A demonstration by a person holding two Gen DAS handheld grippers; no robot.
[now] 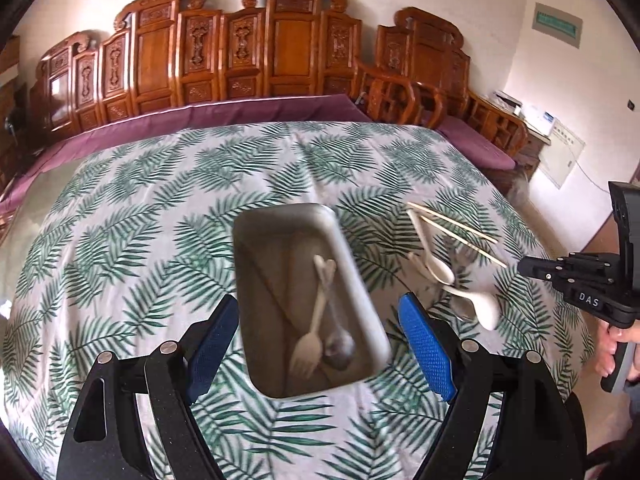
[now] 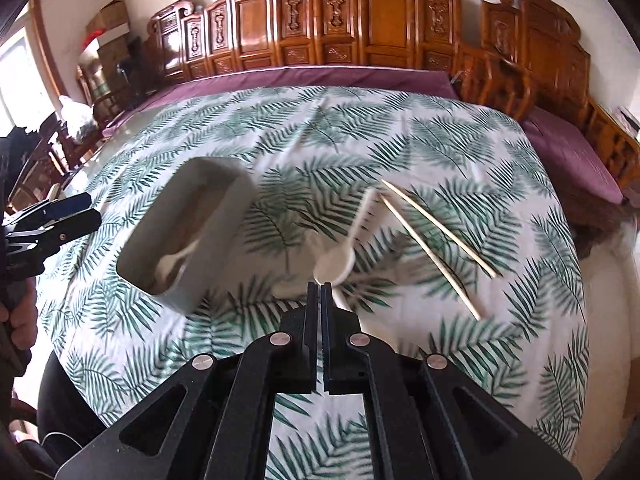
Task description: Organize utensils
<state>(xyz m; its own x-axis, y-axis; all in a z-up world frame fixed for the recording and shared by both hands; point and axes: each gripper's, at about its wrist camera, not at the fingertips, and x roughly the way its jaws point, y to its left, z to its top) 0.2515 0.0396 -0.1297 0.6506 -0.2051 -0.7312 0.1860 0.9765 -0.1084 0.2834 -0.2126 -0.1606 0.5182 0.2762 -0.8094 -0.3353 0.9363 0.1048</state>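
A grey rectangular container (image 1: 360, 280) sits on the leaf-print cloth with a cream fork (image 1: 308, 350) and a metal spoon (image 1: 338, 350) inside. My left gripper (image 1: 320, 344) hangs over its near end, open, blue pads (image 1: 426, 348) on either side of it and nothing held. To its right lie cream spoons (image 1: 440, 270), a pair of chopsticks (image 1: 456, 232) and some metal utensils, loosely piled. My right gripper (image 2: 321, 288) is shut and empty, its tips just short of a cream spoon (image 2: 334, 266). The chopsticks (image 2: 436, 232) lie to the right and the container (image 2: 188, 240) to the left.
The table (image 2: 360, 140) is covered in a white cloth with green leaves and drops away on the right. A carved wooden bench with a purple cushion (image 1: 200, 120) runs behind it. A hand (image 1: 612, 352) holds the right gripper's handle at the table's right edge.
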